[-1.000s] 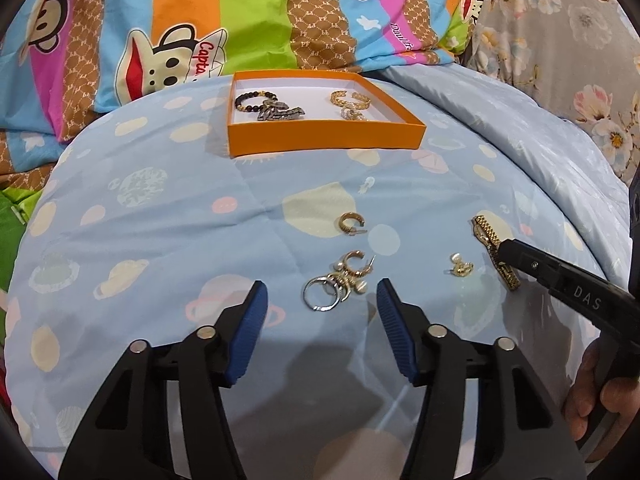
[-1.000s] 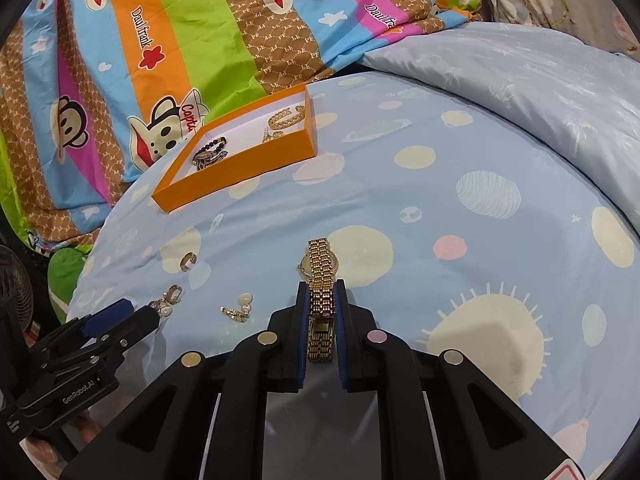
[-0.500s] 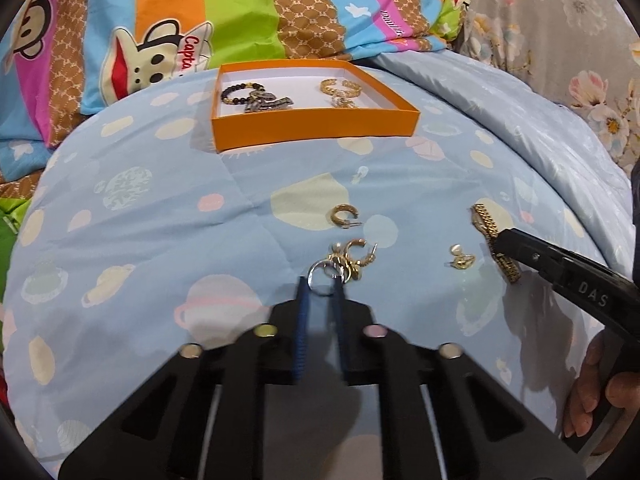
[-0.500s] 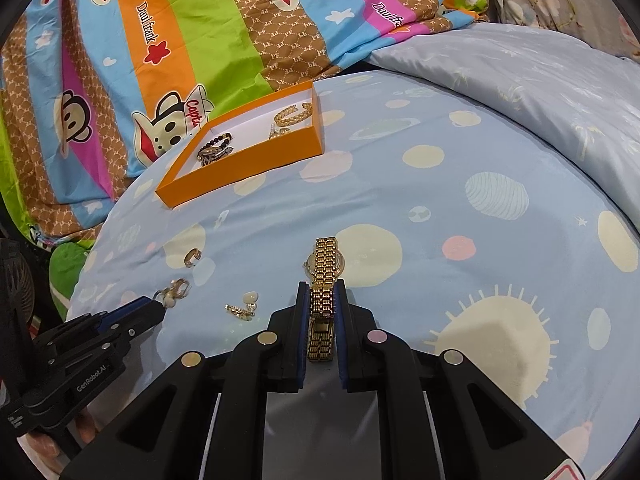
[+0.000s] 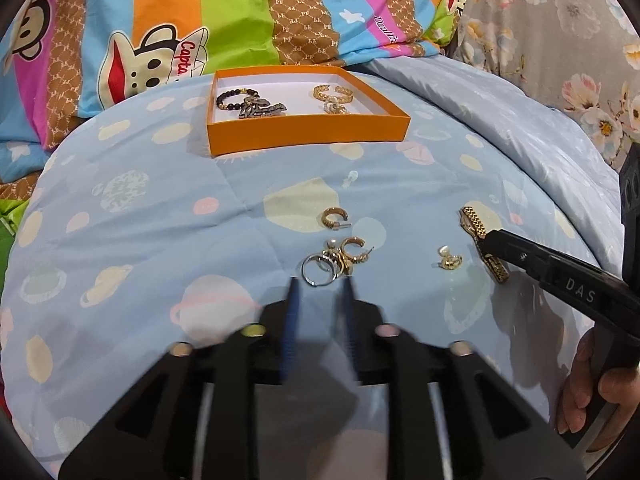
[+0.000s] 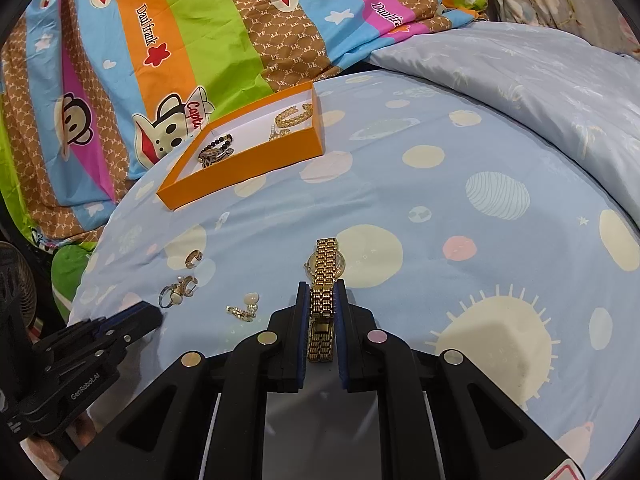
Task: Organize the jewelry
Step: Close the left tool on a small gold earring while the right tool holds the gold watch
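Observation:
On the blue planet-print quilt lies a tangle of silver and gold rings (image 5: 332, 262), just ahead of my left gripper (image 5: 321, 286). Its blurred jaws are opening and the pads press on nothing; the silver ring sits at the fingertips. My right gripper (image 6: 322, 292) is shut on the band of a gold watch (image 6: 325, 276), which rests on the quilt. An orange box (image 5: 308, 136) further back holds a dark bead bracelet, a grey piece and a gold bracelet. Loose on the quilt are a gold hoop earring (image 5: 333, 218) and a pearl earring (image 5: 450, 260).
A striped cartoon-monkey blanket (image 5: 240, 20) is bunched behind the box, and a pale blue pillow (image 6: 540, 80) lies at the right. A person's hand (image 5: 592, 392) holds the right gripper's handle. A fan (image 6: 16, 280) shows at the left edge.
My left gripper's jaws went from wide apart to shut just behind the ring tangle, and now stand partly apart again. The right gripper and the watch have not moved.

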